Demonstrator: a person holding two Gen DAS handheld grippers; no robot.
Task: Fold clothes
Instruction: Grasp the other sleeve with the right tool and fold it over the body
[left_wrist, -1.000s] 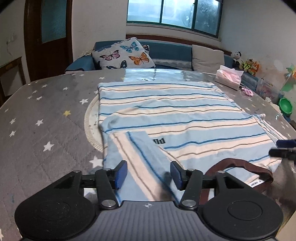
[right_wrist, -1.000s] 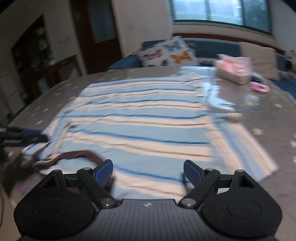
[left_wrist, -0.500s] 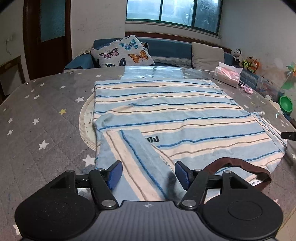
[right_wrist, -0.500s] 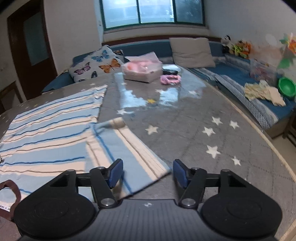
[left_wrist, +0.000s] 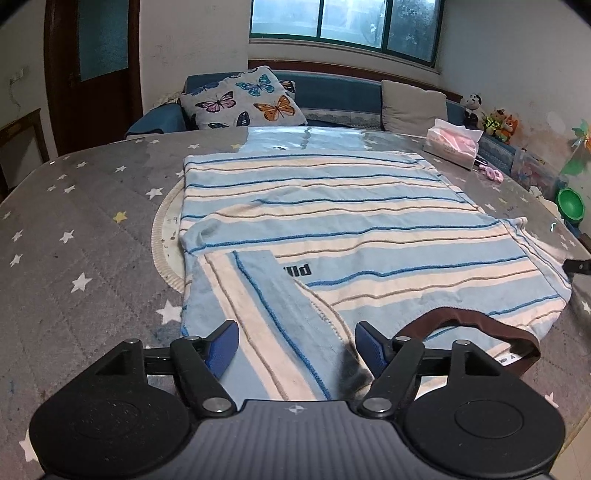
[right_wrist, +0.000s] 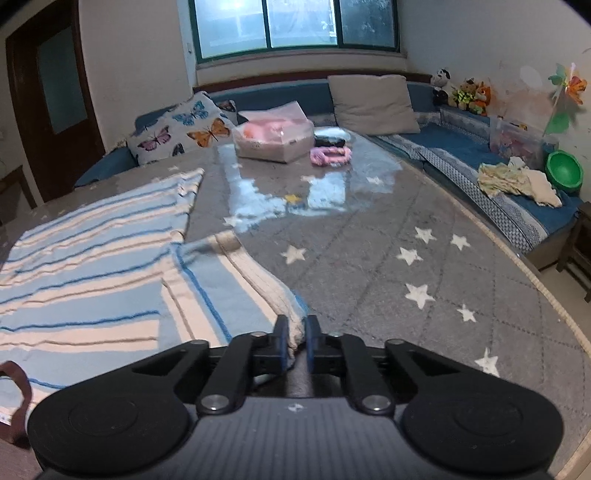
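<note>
Shirt (left_wrist: 332, 236), striped in blue and cream, lies flat on the counter (left_wrist: 92, 236), which is covered in grey cloth with white stars. The right claw (right_wrist: 294, 341) is clamped on the tip of the shirt's right sleeve (right_wrist: 236, 291), cloth bunched between its blue pads (right_wrist: 280, 343), with the sleeve spread out flat from there toward the body of the shirt on the left. The left claw (left_wrist: 297, 343) stands wide apart just above the near left part of the shirt, where the left sleeve (left_wrist: 266, 306) is folded in over the chest; it holds nothing, and whether its pads touch the cloth cannot be told. The brown collar (left_wrist: 476, 328) lies at the near edge, just right of the left claw. To the right of the held sleeve the counter shows bare starred cloth out to its curved rim (right_wrist: 546, 291), with a blue sofa (right_wrist: 480, 155) beyond. At the far side a tissue pack (right_wrist: 275, 138) and a pink ring (right_wrist: 330, 155) sit well apart from the shirt. On the left the shirt's edge overlaps a pale round mat (left_wrist: 164, 236), with open cloth beyond it.
</note>
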